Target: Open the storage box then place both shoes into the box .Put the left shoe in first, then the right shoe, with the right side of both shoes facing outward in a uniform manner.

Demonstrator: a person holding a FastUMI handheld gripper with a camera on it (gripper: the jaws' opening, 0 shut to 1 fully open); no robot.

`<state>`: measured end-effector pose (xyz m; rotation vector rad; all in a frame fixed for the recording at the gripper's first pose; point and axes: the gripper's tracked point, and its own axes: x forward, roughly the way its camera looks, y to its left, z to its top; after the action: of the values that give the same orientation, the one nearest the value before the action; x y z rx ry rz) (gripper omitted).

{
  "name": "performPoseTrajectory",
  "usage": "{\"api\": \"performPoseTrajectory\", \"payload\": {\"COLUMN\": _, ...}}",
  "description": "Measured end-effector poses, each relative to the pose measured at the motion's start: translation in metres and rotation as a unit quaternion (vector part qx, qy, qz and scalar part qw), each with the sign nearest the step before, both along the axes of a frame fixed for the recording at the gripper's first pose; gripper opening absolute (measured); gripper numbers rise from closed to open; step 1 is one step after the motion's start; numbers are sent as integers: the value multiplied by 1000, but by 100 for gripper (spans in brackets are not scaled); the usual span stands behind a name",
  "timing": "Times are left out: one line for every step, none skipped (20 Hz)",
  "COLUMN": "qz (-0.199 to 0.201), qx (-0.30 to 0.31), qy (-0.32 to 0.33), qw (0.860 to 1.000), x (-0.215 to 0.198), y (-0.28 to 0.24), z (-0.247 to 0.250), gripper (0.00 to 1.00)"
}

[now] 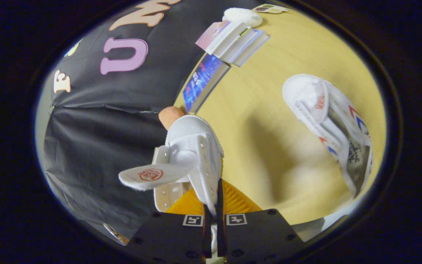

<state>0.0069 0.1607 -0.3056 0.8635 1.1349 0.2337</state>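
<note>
Item 1. Pale yellow wooden tabletop: bears all loose items; the camera is rolled, so it reads tilted.

Item 2. White canvas lace-up shoe with red and blue side stripes: lies on the tabletop, well apart from the fingers, untouched.

Item 3. White canvas shoe with mesh toe and red-stamped tongue: lifted clear of the tabletop, its eyelet-side upper pinched between the fingers, toe pointing away, tongue flopped to one side.

Item 4. Stack of paperback books and a blue-covered book: beyond the held shoe, along the booth wall.

Item 5. Gripper: narrow, both fingers clamped on the shoe's upper.

Step, as judged: carrying one shoe toward the box. Left or right cannot be told. Next move calls for locating the box opening and turning the shoe's right side outward.
</note>
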Motion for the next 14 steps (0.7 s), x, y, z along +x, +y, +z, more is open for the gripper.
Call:
{"api": "performPoseTrajectory", "payload": {"qz": -7, "qx": 11, "qy": -11, "qw": 1000, "x": 2, "y": 15, "z": 14, "gripper": 8}}
{"api": "performPoseTrajectory", "payload": {"qz": -12, "qx": 19, "qy": -22, "qw": 1000, "x": 4, "y": 29, "z": 29, "gripper": 8}}
{"api": "performPoseTrajectory", "payload": {"qz": -15, "qx": 28, "qy": -31, "qw": 999, "x": 5, "y": 44, "z": 42, "gripper": 8}}
{"api": "performPoseTrajectory", "payload": {"qz": -17, "qx": 38, "qy": -39, "qw": 998, "x": -2, "y": 63, "z": 54, "gripper": 8}}
{"api": "performPoseTrajectory", "payload": {"qz": -16, "qx": 50, "qy": -45, "qw": 998, "x": -4, "y": 80, "z": 66, "gripper": 8}}
{"api": "performPoseTrajectory", "payload": {"qz": -14, "qx": 63, "qy": -48, "qw": 997, "x": -8, "y": 98, "z": 78, "gripper": 8}}
{"api": "performPoseTrajectory", "payload": {"qz": -9, "qx": 75, "qy": -50, "qw": 996, "x": -10, "y": 117, "z": 86, "gripper": 8}}
{"api": "performPoseTrajectory", "payload": {"qz": -4, "qx": 84, "qy": -51, "qw": 995, "x": -12, "y": 136, "z": 90, "gripper": 8}}
{"api": "performPoseTrajectory", "payload": {"qz": 3, "qx": 86, "qy": -52, "qw": 995, "x": -14, "y": 153, "z": 91, "gripper": 8}}
{"api": "performPoseTrajectory", "payload": {"qz": 12, "qx": 84, "qy": -49, "qw": 995, "x": -16, "y": 171, "z": 90, "gripper": 8}}
{"api": "performPoseTrajectory", "payload": {"qz": 15, "qx": 77, "qy": -41, "qw": 996, "x": -18, "y": 187, "z": 82, "gripper": 8}}
{"api": "performPoseTrajectory", "payload": {"qz": 17, "qx": 68, "qy": -33, "qw": 997, "x": -18, "y": 201, "z": 71, "gripper": 8}}
{"api": "performPoseTrajectory", "payload": {"qz": 17, "qx": 56, "qy": -23, "qw": 998, "x": -18, "y": 214, "z": 57, "gripper": 8}}
{"api": "performPoseTrajectory", "payload": {"qz": 18, "qx": 40, "qy": -18, "qw": 999, "x": -21, "y": 225, "z": 44, "gripper": 8}}
